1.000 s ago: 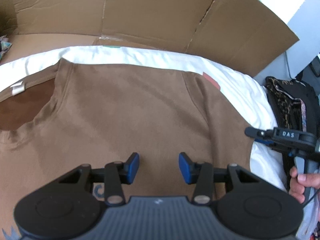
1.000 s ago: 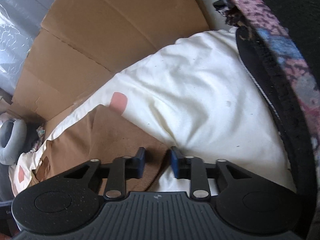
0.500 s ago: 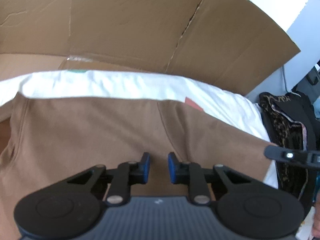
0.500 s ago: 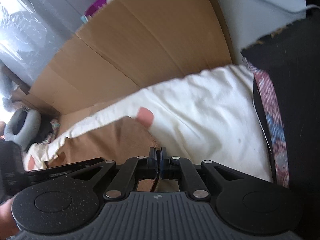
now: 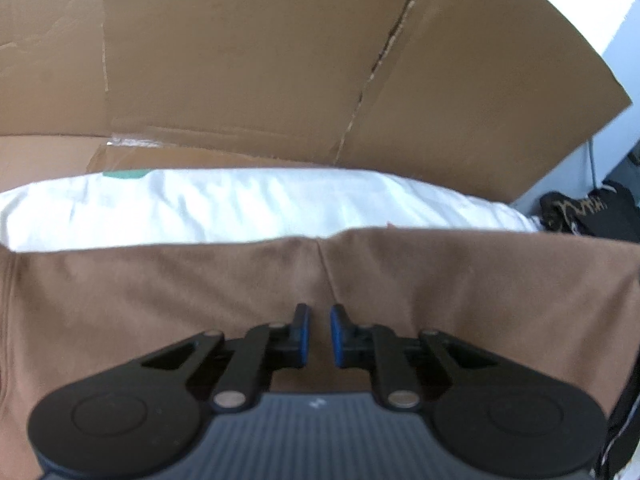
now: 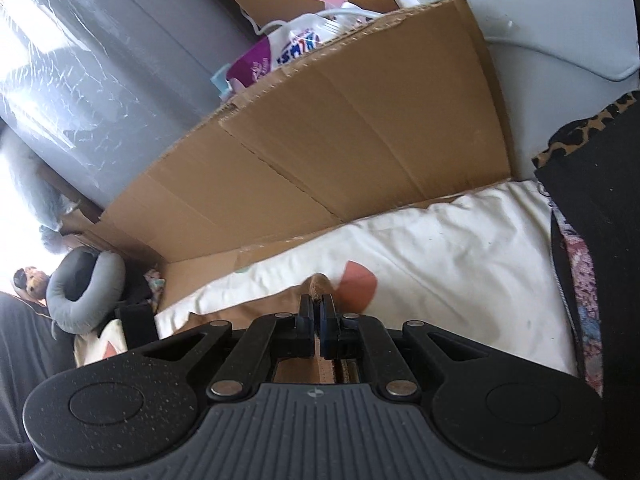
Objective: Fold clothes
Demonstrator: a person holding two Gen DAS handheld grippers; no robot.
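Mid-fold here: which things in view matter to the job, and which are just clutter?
Job:
brown shirt
right tongs, shut on its sleeve edge
left tongs, closing over the shirt
white bedding

Clutter:
cardboard
grey neck pillow
dark patterned clothes

A tall cardboard wall (image 5: 260,60) is blocking my way ahead, a dark clothes pile (image 6: 592,208) is crowding my right, and only the white bedding strip (image 5: 240,208) between is lying open.
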